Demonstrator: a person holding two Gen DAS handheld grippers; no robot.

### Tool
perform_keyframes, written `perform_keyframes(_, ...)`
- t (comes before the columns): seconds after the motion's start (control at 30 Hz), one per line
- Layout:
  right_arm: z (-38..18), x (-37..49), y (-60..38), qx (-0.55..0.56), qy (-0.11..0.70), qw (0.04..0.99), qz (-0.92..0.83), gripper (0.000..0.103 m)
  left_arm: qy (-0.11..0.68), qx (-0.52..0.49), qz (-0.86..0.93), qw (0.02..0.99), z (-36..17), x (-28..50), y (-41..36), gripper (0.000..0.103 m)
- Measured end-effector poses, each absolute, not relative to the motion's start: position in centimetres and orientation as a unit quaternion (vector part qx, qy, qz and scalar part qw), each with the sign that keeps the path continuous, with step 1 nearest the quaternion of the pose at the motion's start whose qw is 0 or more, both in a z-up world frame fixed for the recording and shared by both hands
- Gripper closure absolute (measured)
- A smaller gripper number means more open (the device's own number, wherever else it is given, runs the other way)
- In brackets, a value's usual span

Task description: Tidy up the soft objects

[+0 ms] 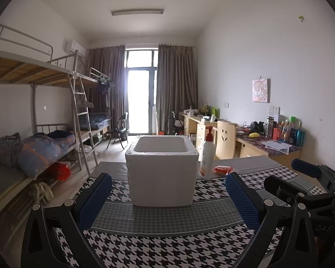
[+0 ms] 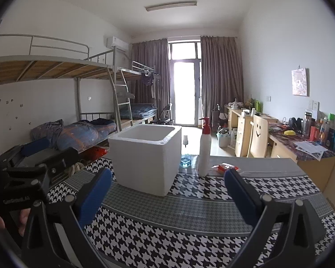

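Note:
A white foam box (image 1: 161, 169) stands open-topped on the houndstooth table; it also shows in the right wrist view (image 2: 146, 158). A small red soft packet (image 1: 222, 169) lies right of it, behind a white pump bottle (image 1: 206, 156). The packet (image 2: 226, 167) and bottle (image 2: 204, 149) also show in the right wrist view. My left gripper (image 1: 167, 196) is open and empty, in front of the box. My right gripper (image 2: 167, 189) is open and empty, just right of the box's front.
The houndstooth table cloth (image 1: 167, 243) fills the foreground. Bunk beds (image 1: 44, 134) stand at left. A cluttered desk (image 1: 267, 143) and a smiley-face chair (image 1: 225, 141) stand at right. A small glass bottle (image 2: 185, 156) stands behind the box.

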State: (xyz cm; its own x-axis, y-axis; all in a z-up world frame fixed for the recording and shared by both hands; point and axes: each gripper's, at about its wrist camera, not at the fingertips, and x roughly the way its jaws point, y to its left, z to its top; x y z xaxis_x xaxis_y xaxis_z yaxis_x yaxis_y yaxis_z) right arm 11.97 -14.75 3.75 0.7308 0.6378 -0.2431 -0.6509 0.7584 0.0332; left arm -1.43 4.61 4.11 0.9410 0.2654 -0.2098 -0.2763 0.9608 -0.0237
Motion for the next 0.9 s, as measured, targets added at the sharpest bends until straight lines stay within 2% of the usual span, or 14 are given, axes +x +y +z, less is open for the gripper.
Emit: perform_keyframes(0.9, 1.2, 11.6, -16.2, -0.014, 0.135, 0.937, 0.323, 0.001, 0.099, -0.019, 0.132, 0.986, 2.0, -2.4, 4.4, 0.001)
